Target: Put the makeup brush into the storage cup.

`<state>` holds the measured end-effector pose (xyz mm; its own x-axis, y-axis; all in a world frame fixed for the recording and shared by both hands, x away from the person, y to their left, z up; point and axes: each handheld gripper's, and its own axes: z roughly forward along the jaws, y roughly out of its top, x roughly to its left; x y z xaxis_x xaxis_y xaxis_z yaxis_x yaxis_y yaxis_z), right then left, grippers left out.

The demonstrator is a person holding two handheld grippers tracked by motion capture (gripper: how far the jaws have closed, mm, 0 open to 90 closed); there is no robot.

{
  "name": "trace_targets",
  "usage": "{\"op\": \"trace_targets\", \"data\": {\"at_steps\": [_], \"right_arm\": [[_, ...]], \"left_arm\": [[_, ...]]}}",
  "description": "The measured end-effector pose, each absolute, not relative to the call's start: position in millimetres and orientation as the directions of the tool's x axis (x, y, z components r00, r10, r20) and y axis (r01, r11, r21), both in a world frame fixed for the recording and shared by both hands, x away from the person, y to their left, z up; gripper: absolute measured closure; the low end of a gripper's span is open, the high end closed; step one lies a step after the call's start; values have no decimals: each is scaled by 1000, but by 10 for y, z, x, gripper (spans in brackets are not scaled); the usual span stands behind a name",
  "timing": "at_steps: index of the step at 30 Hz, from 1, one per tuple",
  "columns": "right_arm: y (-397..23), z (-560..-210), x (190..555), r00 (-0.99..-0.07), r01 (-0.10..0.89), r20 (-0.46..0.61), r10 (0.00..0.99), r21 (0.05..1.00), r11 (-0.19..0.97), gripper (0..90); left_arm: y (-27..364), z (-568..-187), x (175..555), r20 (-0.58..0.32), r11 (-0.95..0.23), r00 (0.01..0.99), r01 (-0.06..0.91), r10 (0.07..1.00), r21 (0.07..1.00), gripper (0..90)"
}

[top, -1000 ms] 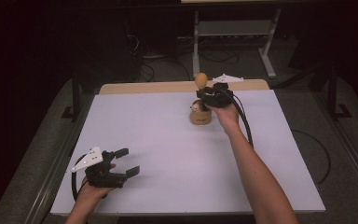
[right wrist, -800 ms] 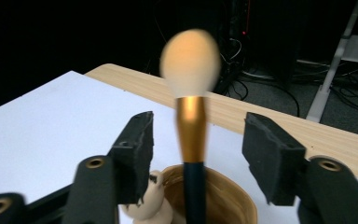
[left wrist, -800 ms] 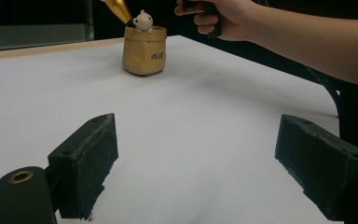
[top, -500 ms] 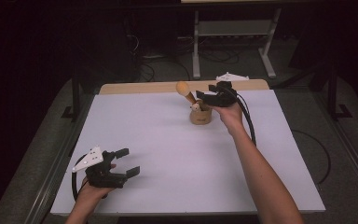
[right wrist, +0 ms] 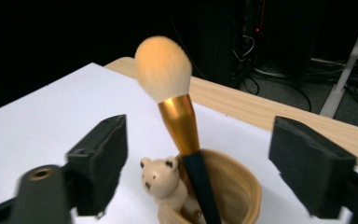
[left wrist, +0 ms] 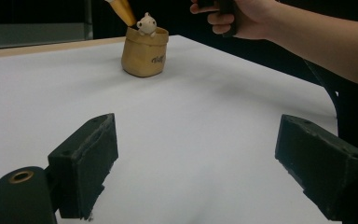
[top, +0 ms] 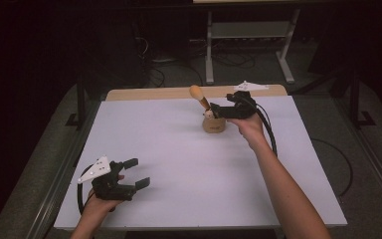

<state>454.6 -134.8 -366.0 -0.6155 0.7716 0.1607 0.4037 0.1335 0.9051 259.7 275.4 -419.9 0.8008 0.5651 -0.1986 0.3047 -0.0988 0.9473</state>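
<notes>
Right hand-held gripper (right wrist: pixel 196 163) has just been opening, jaws apart around my brush (right wrist: pixel 177 116) in the cup (right wrist: pixel 242 186). Light, top-heavy, bristles soft: I judge the gold ferrule the best grip.

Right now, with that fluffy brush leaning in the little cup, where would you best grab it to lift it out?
Probably by the gold collar of the brush, just below the soft tip. It stands clear above the cup, firm and narrow, while the dark handle below sits beside the bear figure. The right gripper, jaws just opened and straddling it untouched, could come level from its own side.
</notes>
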Motion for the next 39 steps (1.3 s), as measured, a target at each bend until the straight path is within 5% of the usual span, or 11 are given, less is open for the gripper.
{"op": "trace_targets", "data": {"at_steps": [15, 39], "right_arm": [[-1445, -3697, 4334, -648, 382, 126, 751, 907, 178, 54], [-1520, -3787, 3974, -682, 356, 130, 720, 919, 170, 48]], "left_arm": [[2773, -4204, 2592, -208, -91, 792, 314, 574, 945, 127], [2768, -4214, 2620, -214, -85, 797, 314, 564, 946, 127]]}}
